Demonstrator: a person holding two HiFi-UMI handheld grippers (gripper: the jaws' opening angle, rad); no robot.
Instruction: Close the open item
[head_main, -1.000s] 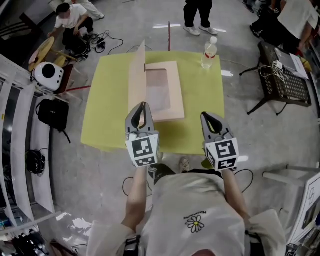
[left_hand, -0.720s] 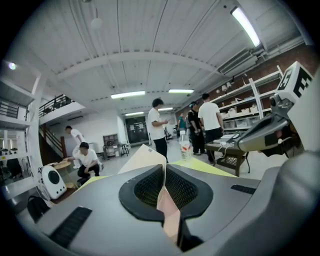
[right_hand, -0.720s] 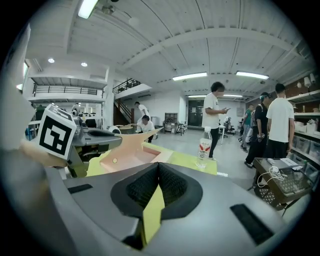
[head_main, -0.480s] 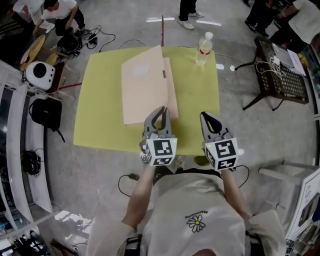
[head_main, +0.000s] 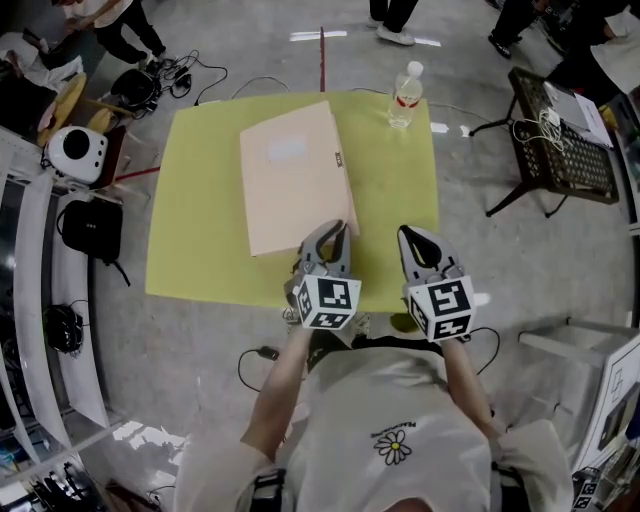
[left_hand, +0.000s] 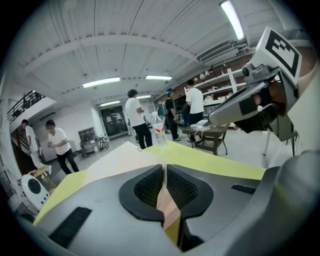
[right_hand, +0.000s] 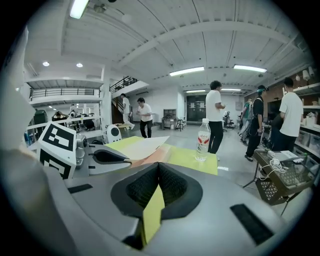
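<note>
Yellow table (head_main: 195, 220), folder (head_main: 290, 185) now lying closed, left tool (head_main: 326, 235) lowered, clenched empty, right tool (head_main: 413, 240) likewise clenched.

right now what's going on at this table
A person holds a gripper in each hand over a yellow table. The beige folder lies with its cover down, so it looks closed, though the right gripper view hints the cover may sit slightly raised. The left gripper, shut and empty, is at the folder's near corner. The right gripper, also shut and empty, hangs beside it. A water bottle stands at the far side.
</note>
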